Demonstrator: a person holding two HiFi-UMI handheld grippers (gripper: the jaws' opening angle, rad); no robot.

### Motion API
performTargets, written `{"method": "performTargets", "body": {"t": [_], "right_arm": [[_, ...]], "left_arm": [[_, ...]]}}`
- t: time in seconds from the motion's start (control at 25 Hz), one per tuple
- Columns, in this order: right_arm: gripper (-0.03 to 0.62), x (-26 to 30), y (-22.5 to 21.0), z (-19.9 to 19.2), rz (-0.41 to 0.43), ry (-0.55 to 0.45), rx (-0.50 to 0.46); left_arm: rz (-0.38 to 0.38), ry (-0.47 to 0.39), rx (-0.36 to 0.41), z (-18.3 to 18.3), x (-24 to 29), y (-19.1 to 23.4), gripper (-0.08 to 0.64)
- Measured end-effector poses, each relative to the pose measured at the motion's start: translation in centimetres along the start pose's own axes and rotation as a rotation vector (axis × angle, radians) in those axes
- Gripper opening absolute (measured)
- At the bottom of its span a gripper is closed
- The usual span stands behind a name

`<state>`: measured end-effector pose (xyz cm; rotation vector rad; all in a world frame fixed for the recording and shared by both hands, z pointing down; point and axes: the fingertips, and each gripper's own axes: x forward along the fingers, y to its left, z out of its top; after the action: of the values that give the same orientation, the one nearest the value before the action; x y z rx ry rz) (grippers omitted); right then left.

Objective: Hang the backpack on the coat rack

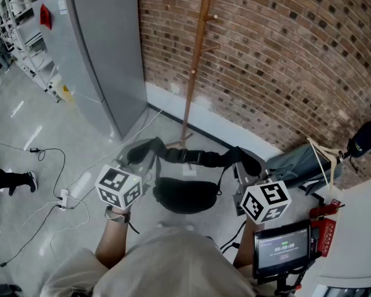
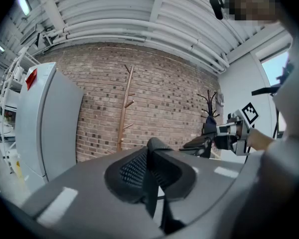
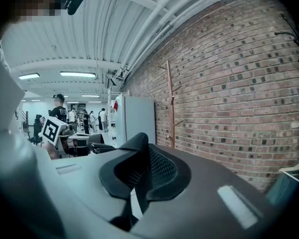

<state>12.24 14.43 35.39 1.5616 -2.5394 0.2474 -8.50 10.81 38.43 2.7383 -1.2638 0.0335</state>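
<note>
Black backpack (image 1: 184, 193), brown coat rack (image 1: 196, 54), red-brick wall (image 1: 284, 60)

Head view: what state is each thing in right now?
Coat rack: upright, pegs bare.
Backpack: held in the air, not hung yet.
Left gripper: shut on a shoulder strap.
Right gripper: shut on the other shoulder strap.

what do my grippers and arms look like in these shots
The left gripper and right gripper each have smooth grey jaws with black mesh-textured pads and white rectangular marks. Each carries a white cube with black square markers: left cube, right cube. A dark wristband circles the left wrist; the person wears a light beige top.
</note>
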Motion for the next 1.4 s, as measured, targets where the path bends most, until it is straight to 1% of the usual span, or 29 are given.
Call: {"method": "performTargets", "body": {"t": [0.28,0.44,0.68,0.88,1.0,1.4], "right_arm": [[0.006,-0.1,0.2,0.3,0.009,-0.027,0.038],[0.008,0.2,0.6,0.2,0.000,-0.028,0.046],[0.006,0.6,1.1,-0.1,-0.041,-0.036,0.085],[0.006,1.4,1.6,0.3,-0.071,-0.044,0.077],[0.006,1.9,2.0,0.3,-0.085,-0.046,0.086],[0.006,4.4,1.5,-0.4,-0.086,-0.026,0.109]], "left_arm": [[-0.020,0.000,0.000,0.3,-0.2,-0.3,0.005],[-0.032,-0.001,0.000,0.3,-0.5,0.0,0.005],[-0.041,-0.001,0.012,0.5,-1.3,1.2,0.005],[-0.052,-0.008,0.030,1.1,-2.0,2.3,0.005],[-0.066,0.002,0.034,0.9,-2.0,3.0,0.005],[-0.067,0.032,0.012,-0.4,-0.4,5.1,0.005]]}}
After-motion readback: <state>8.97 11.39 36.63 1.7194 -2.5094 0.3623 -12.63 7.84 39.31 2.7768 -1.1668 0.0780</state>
